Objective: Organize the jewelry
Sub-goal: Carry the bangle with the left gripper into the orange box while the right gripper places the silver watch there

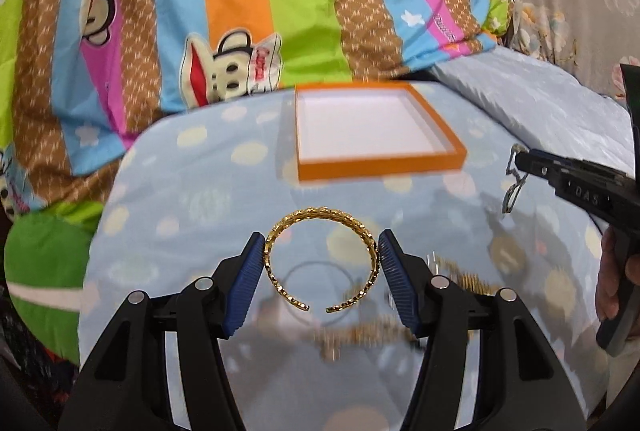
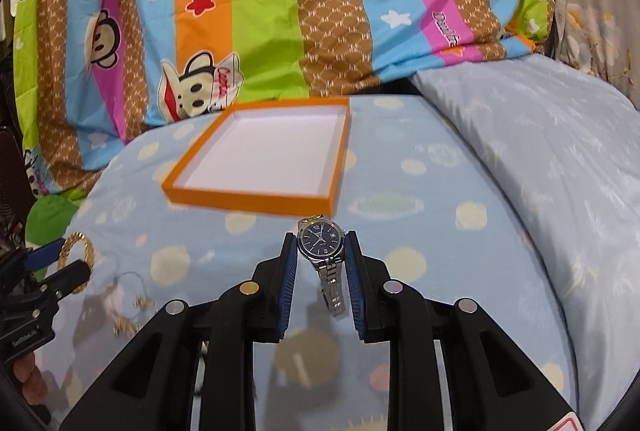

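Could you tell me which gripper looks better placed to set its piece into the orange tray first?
Probably the right gripper: its watch hangs just short of the orange tray's near rim. The left gripper's gold bangle sits farther back.

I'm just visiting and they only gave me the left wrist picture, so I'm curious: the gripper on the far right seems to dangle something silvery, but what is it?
Observer: The right gripper is clamped on a wristwatch by its case, the blue dial facing the camera.
Operator: Does the strap hang free?
Observer: Yes, the silver link band droops between the fingers toward the bedspread.
Operator: Is the orange box ahead of it too?
Observer: Yes, the orange tray lies just beyond the watch, its white inside bare.
Operator: Anything left on the bed?
Observer: To the left, below the left gripper and its gold bangle, more gold pieces lie blurred.
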